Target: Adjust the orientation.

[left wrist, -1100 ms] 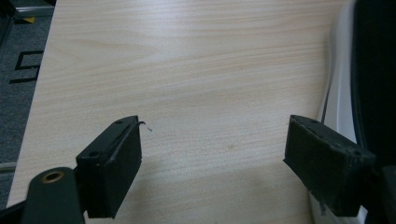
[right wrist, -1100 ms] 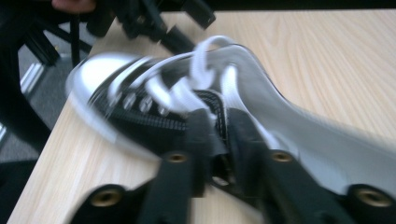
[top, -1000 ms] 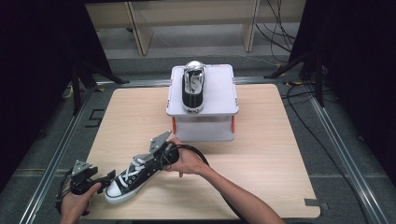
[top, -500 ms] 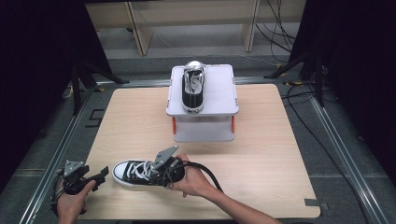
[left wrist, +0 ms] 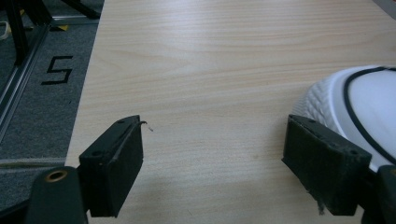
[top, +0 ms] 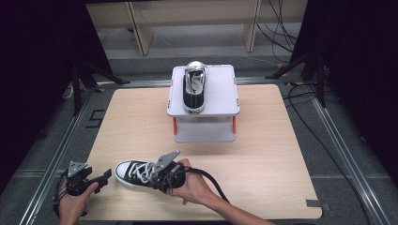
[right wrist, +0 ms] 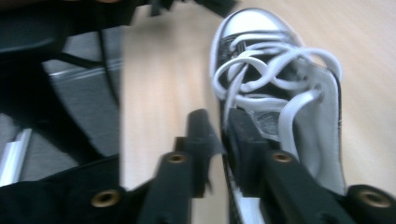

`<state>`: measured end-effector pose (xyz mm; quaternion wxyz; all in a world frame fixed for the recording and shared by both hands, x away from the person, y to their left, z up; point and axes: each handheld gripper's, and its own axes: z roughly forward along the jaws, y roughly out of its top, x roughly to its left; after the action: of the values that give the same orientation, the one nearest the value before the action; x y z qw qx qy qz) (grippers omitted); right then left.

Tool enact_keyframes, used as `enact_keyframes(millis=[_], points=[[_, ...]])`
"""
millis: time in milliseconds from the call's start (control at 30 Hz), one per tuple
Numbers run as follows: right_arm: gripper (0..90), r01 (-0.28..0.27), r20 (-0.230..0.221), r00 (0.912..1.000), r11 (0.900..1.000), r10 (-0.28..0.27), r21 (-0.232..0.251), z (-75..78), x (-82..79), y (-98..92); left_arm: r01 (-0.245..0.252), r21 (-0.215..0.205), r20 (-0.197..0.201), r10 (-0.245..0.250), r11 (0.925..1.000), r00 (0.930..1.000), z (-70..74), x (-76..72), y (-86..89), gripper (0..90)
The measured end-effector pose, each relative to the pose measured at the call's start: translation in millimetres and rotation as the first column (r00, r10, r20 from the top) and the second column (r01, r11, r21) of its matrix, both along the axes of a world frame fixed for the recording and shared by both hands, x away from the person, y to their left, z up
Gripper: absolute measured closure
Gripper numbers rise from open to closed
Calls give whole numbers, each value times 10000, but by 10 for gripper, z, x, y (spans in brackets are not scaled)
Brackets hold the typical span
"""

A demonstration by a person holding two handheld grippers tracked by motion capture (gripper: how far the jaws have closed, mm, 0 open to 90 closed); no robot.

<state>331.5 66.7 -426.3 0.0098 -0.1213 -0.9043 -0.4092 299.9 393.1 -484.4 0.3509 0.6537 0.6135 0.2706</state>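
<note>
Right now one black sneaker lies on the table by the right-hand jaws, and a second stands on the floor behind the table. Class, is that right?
Not quite. The second sneaker stands on the white stand on the table, as the high view shows. The first sneaker does lie on the table by the right-hand jaws.

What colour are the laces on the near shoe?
White laces, clearest in the right gripper view.

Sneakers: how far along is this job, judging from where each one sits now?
Done: the first sneaker stands on the white stand. In hand: the second sneaker lies on the table, with the right gripper at its collar, jaws just opening. The left gripper sits open by its toe. Left, probably: setting it beside the first.
</note>
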Motion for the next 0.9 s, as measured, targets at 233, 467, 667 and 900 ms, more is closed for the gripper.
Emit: enact_keyframes(millis=[233,467,667,900], points=[[643,483,233,9985,9978,-494,463,154,147,-234,-2,47,-143,2,10000,9999,-8,2,1,195],[623,1348,382,9900,9905,-1358,261,137,334,-361,34,50,-231,-33,10000,9997,-28,14,6,195],[611,1235,287,9919,9923,-1236,35,43,361,-229,81,68,-311,-79,9999,9995,-20,9,1,195],[632,862,323,9958,9959,-853,-280,-31,454,-58,95,28,-354,-94,10000,9993,-26,9,-5,195]])
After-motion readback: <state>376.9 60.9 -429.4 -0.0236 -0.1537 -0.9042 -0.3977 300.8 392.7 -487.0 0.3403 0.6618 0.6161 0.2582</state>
